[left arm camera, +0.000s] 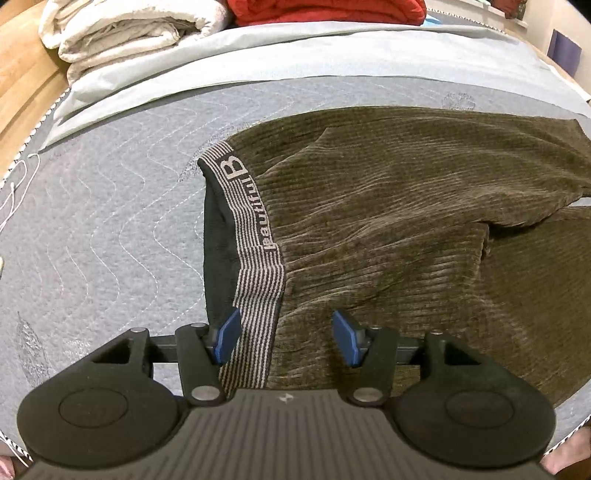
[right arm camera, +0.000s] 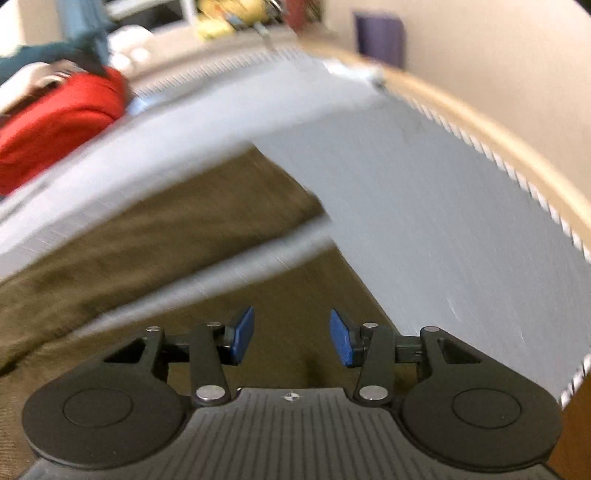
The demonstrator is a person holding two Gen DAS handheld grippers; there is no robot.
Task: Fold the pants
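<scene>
Two views checked: your left wrist camera is sharp, your right wrist camera is smeared by motion blur.
Mattress: the grey quilted mattress point(left arm camera: 110, 221) carries everything you are working on; its wavy stitching reads clearly in the left view, and the same surface point(right arm camera: 424, 221) fills the right half of the right view.
Pants: the olive corduroy pants point(left arm camera: 388, 221) lie spread on the mattress, reaching from the middle of the left view to its right edge, with a fold running across the fabric. In the right view you see two brown legs point(right arm camera: 155, 229) with a strip of mattress showing between them.
Sheet: a pale blue sheet point(left arm camera: 258, 66) lies beyond the pants.
Bedding: a folded white blanket point(left arm camera: 122, 29) and a red bundle point(left arm camera: 325, 11) sit at the far end of the bed.
Waistband: the striped waistband point(left arm camera: 255, 236), lettered "beautiful", runs down toward your left gripper.
Left gripper: your left gripper point(left arm camera: 286, 338) stands with jaws spread; waistband and corduroy lie between the blue pads point(left arm camera: 227, 339), but nothing is pinched.
Right gripper: your right gripper point(right arm camera: 291, 338) stands over a pant leg with jaws apart and the pads clear of the fabric.
</scene>
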